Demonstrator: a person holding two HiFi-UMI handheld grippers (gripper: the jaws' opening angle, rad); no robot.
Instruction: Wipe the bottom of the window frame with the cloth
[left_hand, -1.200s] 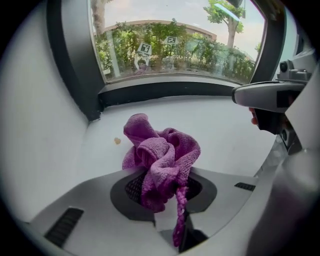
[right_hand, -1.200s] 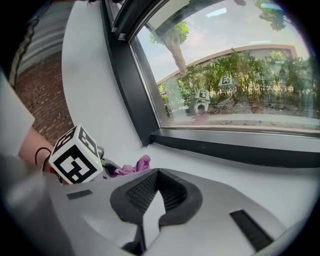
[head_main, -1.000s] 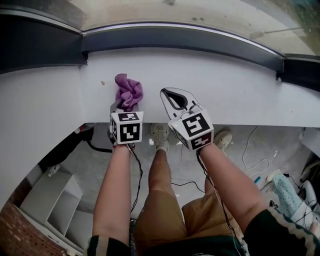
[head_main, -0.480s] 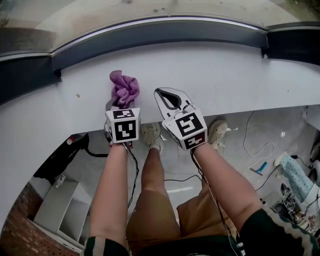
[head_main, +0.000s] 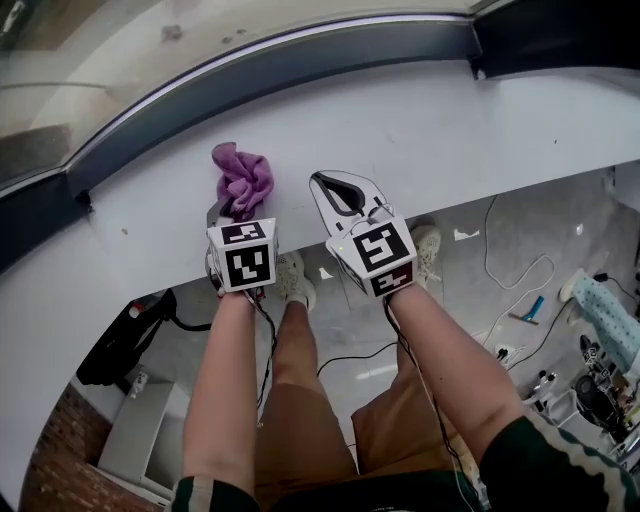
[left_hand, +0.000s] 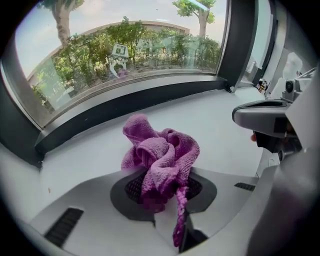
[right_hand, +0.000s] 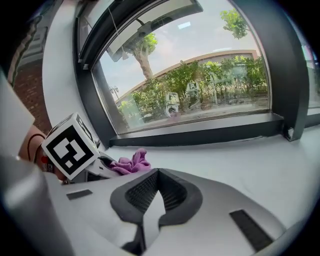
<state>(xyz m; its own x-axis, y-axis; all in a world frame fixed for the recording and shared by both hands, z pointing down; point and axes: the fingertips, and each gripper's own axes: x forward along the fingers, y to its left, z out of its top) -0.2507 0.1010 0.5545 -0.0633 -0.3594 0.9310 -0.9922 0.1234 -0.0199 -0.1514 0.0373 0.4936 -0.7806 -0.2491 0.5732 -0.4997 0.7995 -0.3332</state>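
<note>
The white sill (head_main: 470, 130) runs wide under both claws. Past the tips of the claws is the dark bottom bar of the window frame (head_main: 300, 60). Beyond that is the glass (left_hand: 125, 55), with green trees outside. Behind the claws, down past the sill's edge, is a grey floor (head_main: 520, 230) with thin cables on it. A white shelf (head_main: 140, 430) stands off to the left claw's side. The left claw (left_hand: 160, 186) is squeezed onto the purple cloth (left_hand: 160, 155). The cloth bunches up in a lump right at its tips, over the sill and apart from the dark bar. The right claw (right_hand: 157, 172) is just beside the left one, low over the sill. Its jaws are pressed together with nothing between them. The left forearm (head_main: 225, 380) and the right forearm (head_main: 450, 370) reach forward side by side. Each claw has a cube (head_main: 245, 262) with black and white squares at its back end.
</note>
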